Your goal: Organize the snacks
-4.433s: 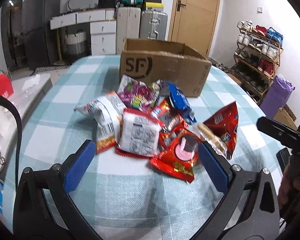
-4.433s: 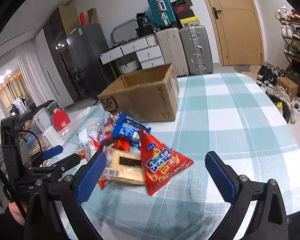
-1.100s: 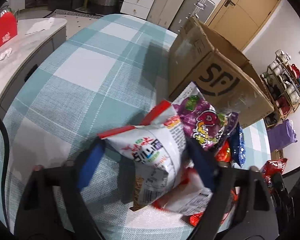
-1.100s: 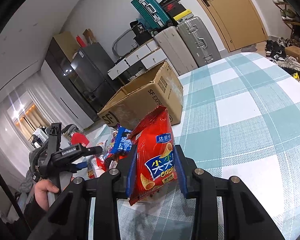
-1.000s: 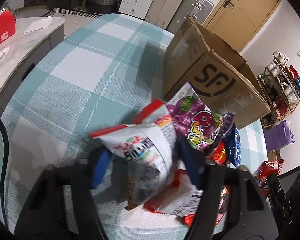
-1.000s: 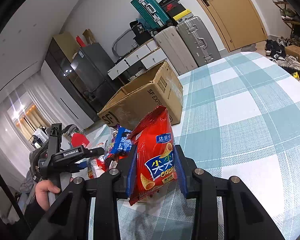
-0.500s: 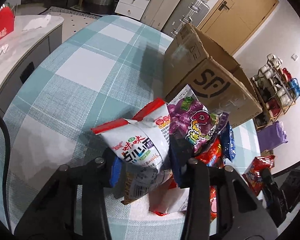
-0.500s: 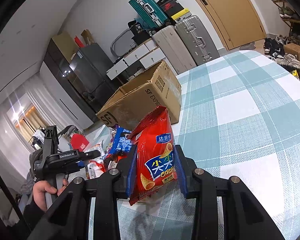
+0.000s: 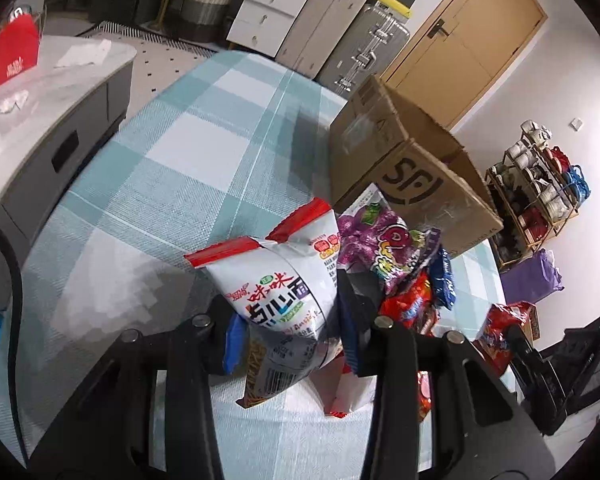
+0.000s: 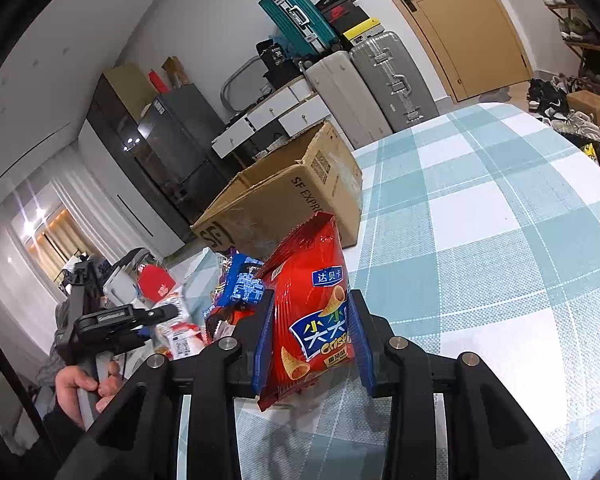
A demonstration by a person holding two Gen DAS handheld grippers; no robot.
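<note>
My left gripper [image 9: 288, 328] is shut on a white noodle snack bag [image 9: 280, 280] with red edges and holds it above the checked table [image 9: 172, 184]. My right gripper [image 10: 310, 344] is shut on a red crisps bag [image 10: 312, 312], lifted off the table [image 10: 500, 248]. The open cardboard box [image 9: 412, 176] stands behind the snack pile; it also shows in the right wrist view [image 10: 284, 204]. A purple bag [image 9: 384, 248], a blue packet [image 9: 444, 280] and red packets [image 9: 412, 308] lie in the pile. The left gripper also shows in the right wrist view [image 10: 168, 312].
A grey side cabinet [image 9: 40, 112] with a red item [image 9: 14, 56] stands left of the table. Suitcases [image 10: 380, 80] and drawers stand behind the table. A shoe rack [image 9: 540, 184] and a purple bag [image 9: 532, 280] are to the right.
My left gripper has closed on the white noodle bag and lifted it a little. My right gripper keeps hold of the red crisps bag, almost unmoved.
</note>
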